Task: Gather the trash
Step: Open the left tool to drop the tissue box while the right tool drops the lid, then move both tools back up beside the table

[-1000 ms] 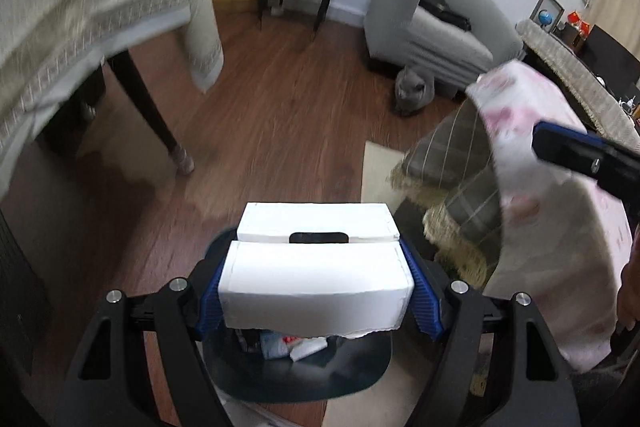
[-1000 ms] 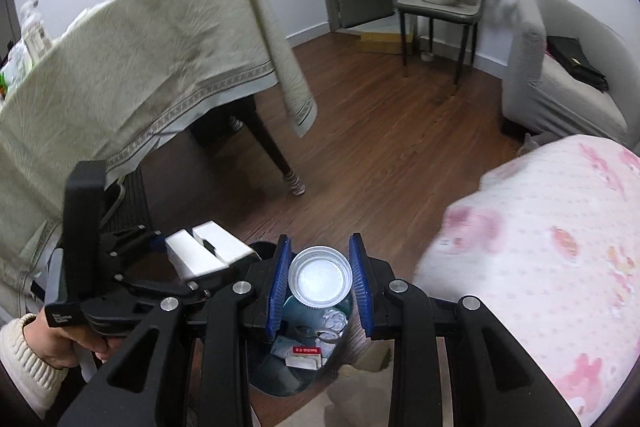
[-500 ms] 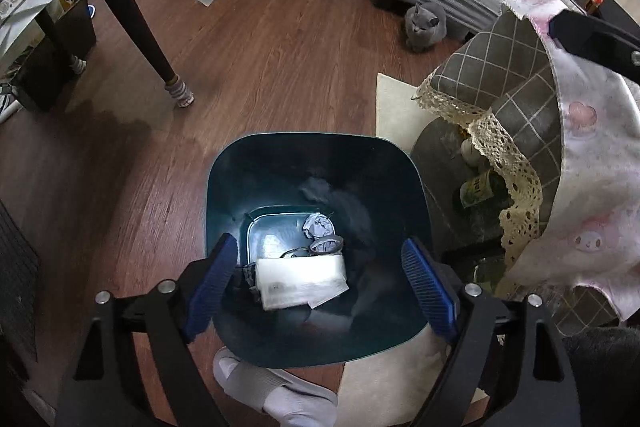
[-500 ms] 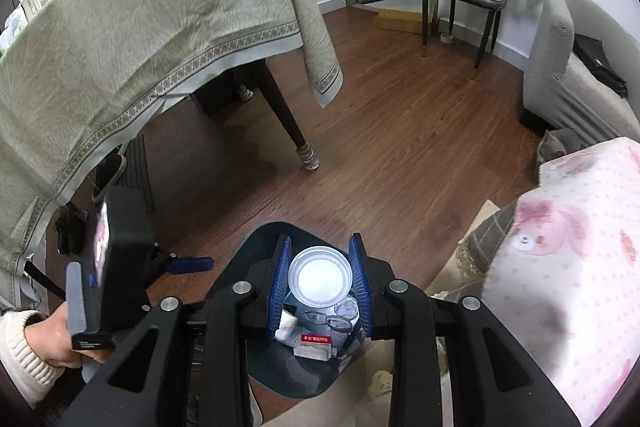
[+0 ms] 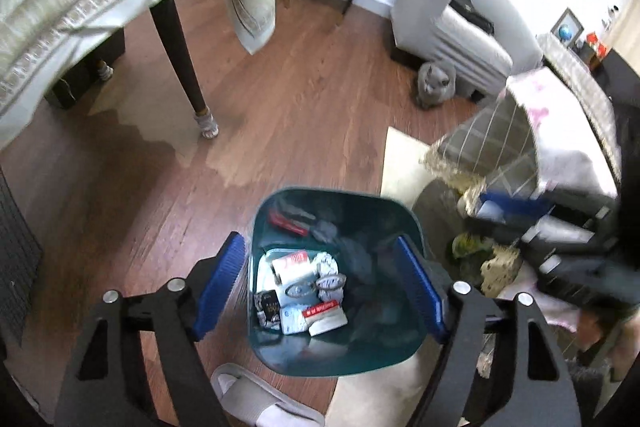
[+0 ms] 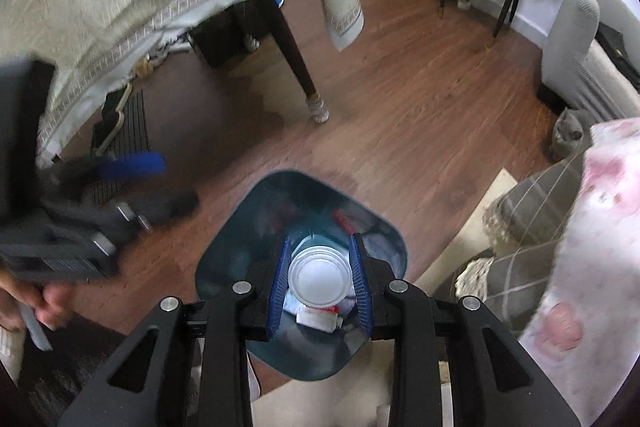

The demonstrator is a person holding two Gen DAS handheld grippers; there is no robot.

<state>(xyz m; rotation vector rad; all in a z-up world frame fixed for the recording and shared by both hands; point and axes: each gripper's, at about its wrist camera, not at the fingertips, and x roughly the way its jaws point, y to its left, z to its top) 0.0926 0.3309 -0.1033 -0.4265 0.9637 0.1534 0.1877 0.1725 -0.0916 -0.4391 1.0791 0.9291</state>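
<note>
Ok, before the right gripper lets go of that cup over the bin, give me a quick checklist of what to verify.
1. Right gripper shut on the plastic cup: ok.
2. Cup above the bin opening, not the floor: ok.
3. Left gripper empty; its jaws have just been closing with nothing between them: ok.
4. Left gripper clear of the drop path, off to the side in the right wrist view: ok.
5. Room in the bin above the trash at its bottom: ok.
6. Cup empty: cannot tell.

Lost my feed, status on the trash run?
Left claw open, empty. Right claw shut on cup, above bin. Nothing blocking the drop.
</note>
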